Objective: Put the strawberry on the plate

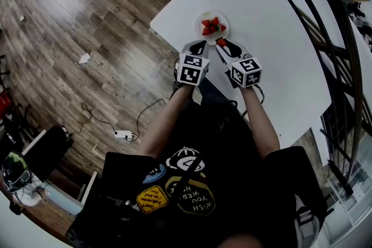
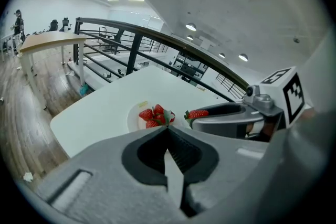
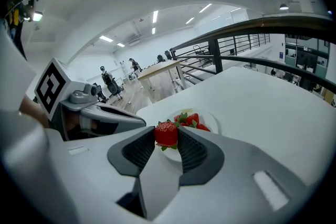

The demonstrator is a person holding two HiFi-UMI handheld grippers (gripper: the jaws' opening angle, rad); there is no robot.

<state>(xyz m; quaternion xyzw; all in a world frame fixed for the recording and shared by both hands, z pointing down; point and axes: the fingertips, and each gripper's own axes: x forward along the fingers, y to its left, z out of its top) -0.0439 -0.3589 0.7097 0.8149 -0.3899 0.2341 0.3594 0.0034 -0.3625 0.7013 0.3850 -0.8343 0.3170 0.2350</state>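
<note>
White table. Black shirt, print reads "WISH YOU WERE". Left gripper: jaws together, nothing between. Right gripper: jaws clamped on strawberry, which is red and glossy with green leaves below. It sits just beside the near rim of the white plate, by the table's near edge. Several more strawberries lie on the plate

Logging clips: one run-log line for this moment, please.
right hand-held gripper: shut on strawberry | left hand-held gripper: shut, empty | plate: holds other strawberries
</note>
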